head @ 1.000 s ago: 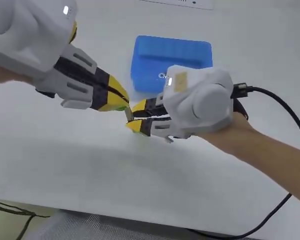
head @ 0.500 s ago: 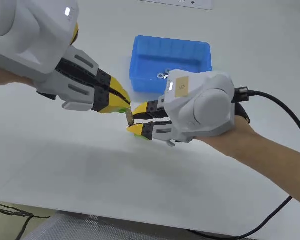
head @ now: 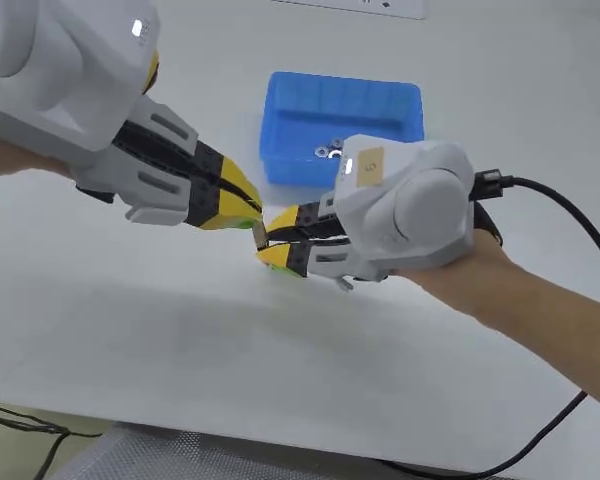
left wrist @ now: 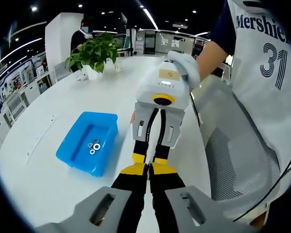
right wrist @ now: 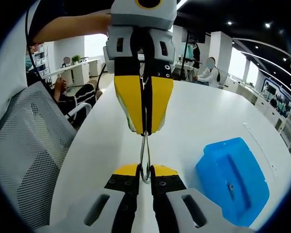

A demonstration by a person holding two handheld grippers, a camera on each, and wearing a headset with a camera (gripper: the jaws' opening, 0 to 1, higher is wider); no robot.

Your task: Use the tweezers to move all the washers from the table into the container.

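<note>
The tweezers hang above the desk, bridging the two tools. The left tool is clenched on one end, and the right tool presses its jaws in on the other, tip to tip with the left. A few washers lie inside the blue container, which sits on the desk just beyond the tools. The desk is white and smooth, in an open office with ceiling spotlights. A potted plant stands at its far end and a grey mesh chair beside it. In the head view the left tool slants down from the upper left. The right tool lies nearly level, pointing left, with a bare forearm behind it and a black cable trailing from its back.
</note>
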